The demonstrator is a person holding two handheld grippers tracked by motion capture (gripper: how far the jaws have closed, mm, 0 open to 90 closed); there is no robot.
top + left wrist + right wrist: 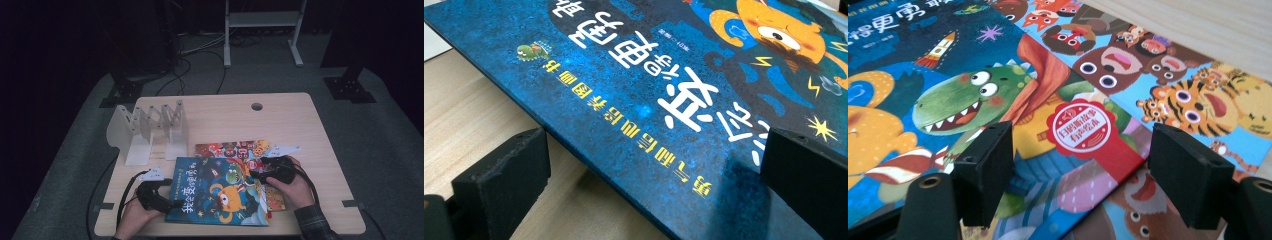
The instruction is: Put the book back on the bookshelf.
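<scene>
Book: the blue book (220,192) lies face up at the near edge of the desk (280,120), overlapping an animal book (230,149) beneath it.
Handling: I judge it a thin picture book, light, with a stiff glossy cover. It should be slick under the pads and likely to sag or swing if I hold it by one corner alone.
Where to grip: I'd take the long edges, near the middle, one gripper on each side. In the left gripper view the left edge stands a little off the desk, which leaves room for a finger underneath.
Left gripper (172,204): at the book's left edge, fingers spread wide. One is out over the desk beside the edge and the other is over the cover, and I see neither pressing.
Right gripper (255,175): over the book's right edge, fingers apart with a narrower gap, pinching nothing I can see.
Risk: the lower book may drag along.
Beyond: a white rack (150,130) stands at the back left.
</scene>
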